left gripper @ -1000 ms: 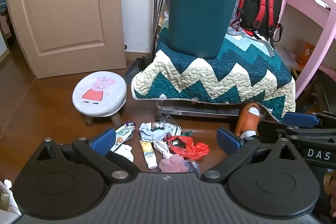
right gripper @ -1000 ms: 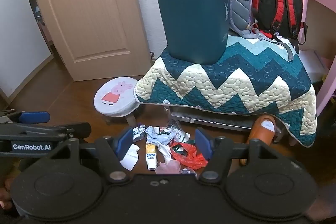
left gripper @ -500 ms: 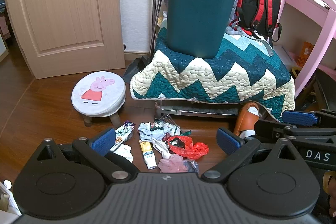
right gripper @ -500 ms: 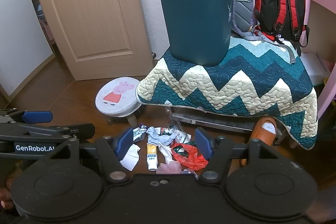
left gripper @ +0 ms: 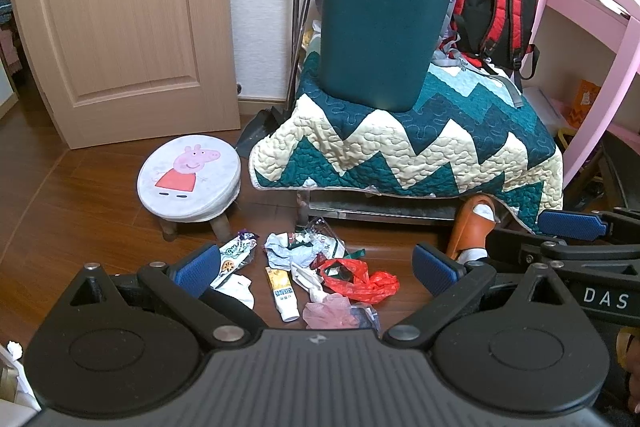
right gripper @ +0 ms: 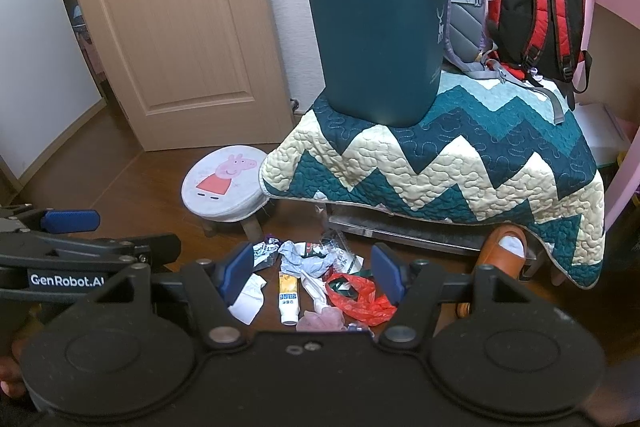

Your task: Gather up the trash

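Observation:
A heap of trash lies on the wooden floor: a red plastic bag (left gripper: 362, 281) (right gripper: 360, 297), a yellow-white tube (left gripper: 282, 291) (right gripper: 289, 297), crumpled paper (left gripper: 286, 251) (right gripper: 300, 261), a pink wad (left gripper: 330, 313) and snack wrappers (left gripper: 234, 255). A dark teal bin (left gripper: 384, 27) (right gripper: 380, 35) stands upright on a zigzag quilt (left gripper: 420, 147) (right gripper: 440, 163). My left gripper (left gripper: 316, 269) hovers open above the heap with nothing between its fingers. My right gripper (right gripper: 312, 273) is open too, above the same heap. Each gripper shows at the edge of the other's view.
A round cartoon-pig stool (left gripper: 188, 175) (right gripper: 224, 187) stands left of the heap. An orange slipper (left gripper: 470, 227) (right gripper: 502, 251) leans by the quilt's edge. Two backpacks (left gripper: 496, 11) sit behind the bin. A door (left gripper: 120, 19) is at the left, a pink desk (left gripper: 592, 27) at the right.
Both views have crept slightly forward and upward; the bin and quilt sit a little nearer. Both grippers stay open and the trash has not moved.

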The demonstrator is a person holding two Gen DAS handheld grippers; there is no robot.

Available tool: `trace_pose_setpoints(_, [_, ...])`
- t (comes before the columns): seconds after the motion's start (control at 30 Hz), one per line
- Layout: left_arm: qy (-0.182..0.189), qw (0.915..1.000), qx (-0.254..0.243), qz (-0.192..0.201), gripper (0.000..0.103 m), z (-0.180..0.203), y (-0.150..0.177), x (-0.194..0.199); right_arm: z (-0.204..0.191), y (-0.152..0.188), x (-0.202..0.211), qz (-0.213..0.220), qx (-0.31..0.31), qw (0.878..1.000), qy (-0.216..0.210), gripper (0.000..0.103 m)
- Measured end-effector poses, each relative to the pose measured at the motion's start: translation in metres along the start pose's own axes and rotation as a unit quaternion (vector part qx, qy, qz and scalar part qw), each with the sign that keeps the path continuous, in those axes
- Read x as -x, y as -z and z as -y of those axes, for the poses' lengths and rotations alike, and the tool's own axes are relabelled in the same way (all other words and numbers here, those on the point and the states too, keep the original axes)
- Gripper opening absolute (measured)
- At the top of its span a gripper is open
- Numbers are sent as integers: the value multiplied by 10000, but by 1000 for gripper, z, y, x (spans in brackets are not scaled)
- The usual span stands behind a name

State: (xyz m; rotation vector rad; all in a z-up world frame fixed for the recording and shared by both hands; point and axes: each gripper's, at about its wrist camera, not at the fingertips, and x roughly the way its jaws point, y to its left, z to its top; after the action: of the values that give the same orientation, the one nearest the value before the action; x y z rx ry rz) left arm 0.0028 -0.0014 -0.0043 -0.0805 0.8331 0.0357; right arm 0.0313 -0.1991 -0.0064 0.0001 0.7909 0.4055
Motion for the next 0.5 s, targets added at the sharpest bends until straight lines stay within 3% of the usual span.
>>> trace_pose_setpoints(0.5, [8,10000,11,-32,103,0,0,0,0,-1,-1,-13,19,10000,-3,65])
